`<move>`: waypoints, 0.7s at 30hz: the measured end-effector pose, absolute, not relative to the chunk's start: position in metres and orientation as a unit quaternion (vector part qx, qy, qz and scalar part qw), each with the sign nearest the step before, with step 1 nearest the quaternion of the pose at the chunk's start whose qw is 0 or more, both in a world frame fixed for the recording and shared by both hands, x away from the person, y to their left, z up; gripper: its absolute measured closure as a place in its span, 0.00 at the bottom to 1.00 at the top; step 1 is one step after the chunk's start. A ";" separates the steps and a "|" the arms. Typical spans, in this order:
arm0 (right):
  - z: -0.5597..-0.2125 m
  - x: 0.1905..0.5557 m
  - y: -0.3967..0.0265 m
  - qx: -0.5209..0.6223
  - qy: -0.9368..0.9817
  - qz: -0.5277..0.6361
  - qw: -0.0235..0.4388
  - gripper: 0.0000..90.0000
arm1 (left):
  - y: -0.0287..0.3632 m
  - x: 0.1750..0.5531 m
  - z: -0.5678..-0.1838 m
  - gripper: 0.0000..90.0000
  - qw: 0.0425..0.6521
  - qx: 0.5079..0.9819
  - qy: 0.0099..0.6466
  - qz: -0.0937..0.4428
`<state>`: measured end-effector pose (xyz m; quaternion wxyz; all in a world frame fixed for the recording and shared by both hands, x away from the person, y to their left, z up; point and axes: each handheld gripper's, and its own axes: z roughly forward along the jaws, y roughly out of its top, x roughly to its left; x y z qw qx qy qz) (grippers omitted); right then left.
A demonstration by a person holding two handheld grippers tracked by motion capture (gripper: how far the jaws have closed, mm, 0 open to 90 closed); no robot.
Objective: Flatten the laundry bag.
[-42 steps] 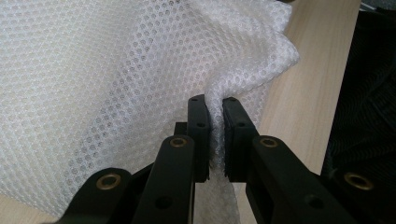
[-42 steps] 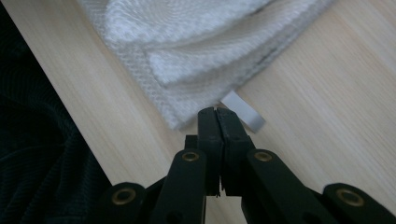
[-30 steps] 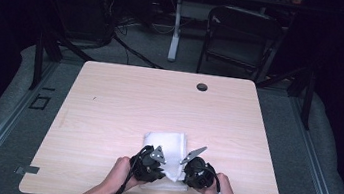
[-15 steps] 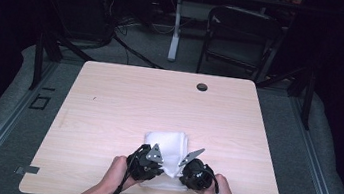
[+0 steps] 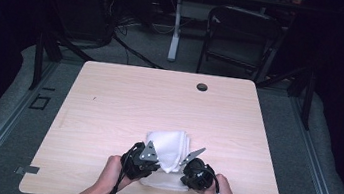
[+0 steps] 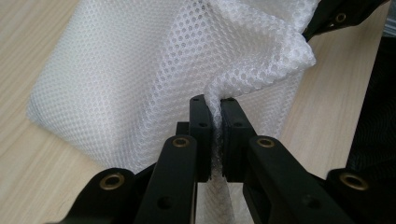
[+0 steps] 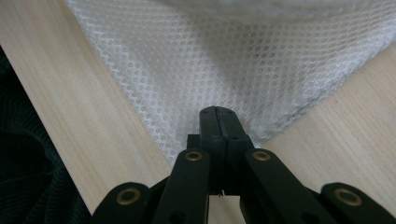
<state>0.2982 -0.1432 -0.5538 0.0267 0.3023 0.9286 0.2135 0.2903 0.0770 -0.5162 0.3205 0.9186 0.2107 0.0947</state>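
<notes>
Left gripper view: left gripper (image 6: 212,105) jaws pinch the white mesh cloth (image 6: 140,79). Right gripper (image 7: 218,112) jaws clamp its near corner; both grips look made, the folding itself remains.

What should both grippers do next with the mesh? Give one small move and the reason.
Probably lift both grippers a little and carry the held edge away from the person, over the rest. The left gripper is shut on a pinched ridge of the mesh, and the right gripper is shut on its thin near edge. The cloth lies folded near the front of the table, so another fold seems due.
</notes>
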 end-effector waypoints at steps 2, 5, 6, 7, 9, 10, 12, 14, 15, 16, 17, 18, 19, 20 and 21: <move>-0.554 0.298 -0.144 0.304 0.928 0.215 0.025 1.00 | 0.078 0.290 -0.515 0.95 0.322 0.917 0.212 0.097; -0.554 0.299 -0.144 0.303 0.929 0.212 0.024 1.00 | 0.080 0.291 -0.515 0.95 0.326 0.915 0.215 0.101; -0.554 0.299 -0.144 0.303 0.929 0.212 0.024 1.00 | 0.080 0.291 -0.515 0.95 0.326 0.915 0.215 0.101; -0.554 0.299 -0.144 0.303 0.929 0.212 0.025 1.00 | 0.080 0.291 -0.515 0.95 0.325 0.915 0.215 0.101; -0.554 0.299 -0.144 0.303 0.929 0.211 0.025 1.00 | 0.080 0.290 -0.515 0.95 0.331 0.912 0.218 0.102; -0.553 0.299 -0.145 0.303 0.929 0.210 0.026 1.00 | 0.080 0.289 -0.514 0.94 0.329 0.913 0.218 0.105; -0.553 0.299 -0.145 0.303 0.930 0.207 0.028 1.00 | 0.081 0.287 -0.513 0.94 0.334 0.908 0.230 0.110; -0.554 0.299 -0.146 0.307 0.928 0.210 0.027 1.00 | 0.082 0.286 -0.513 0.94 0.335 0.906 0.232 0.115; -0.553 0.299 -0.147 0.306 0.928 0.209 0.028 1.00 | 0.082 0.285 -0.513 0.94 0.335 0.906 0.232 0.115; -0.553 0.299 -0.147 0.306 0.928 0.209 0.028 1.00 | 0.082 0.285 -0.513 0.94 0.336 0.905 0.233 0.117; -0.553 0.300 -0.148 0.307 0.928 0.208 0.028 1.00 | 0.083 0.285 -0.512 0.94 0.342 0.901 0.237 0.122; -0.553 0.300 -0.148 0.307 0.928 0.207 0.029 1.00 | 0.083 0.285 -0.512 0.94 0.342 0.901 0.237 0.122; -0.553 0.300 -0.148 0.307 0.929 0.206 0.031 1.00 | 0.084 0.284 -0.511 0.94 0.345 0.899 0.240 0.123; -0.553 0.300 -0.148 0.307 0.929 0.206 0.031 1.00 | 0.085 0.285 -0.511 0.94 0.349 0.897 0.241 0.128; -0.553 0.299 -0.148 0.308 0.928 0.207 0.033 1.00 | 0.086 0.285 -0.510 0.94 0.351 0.895 0.242 0.131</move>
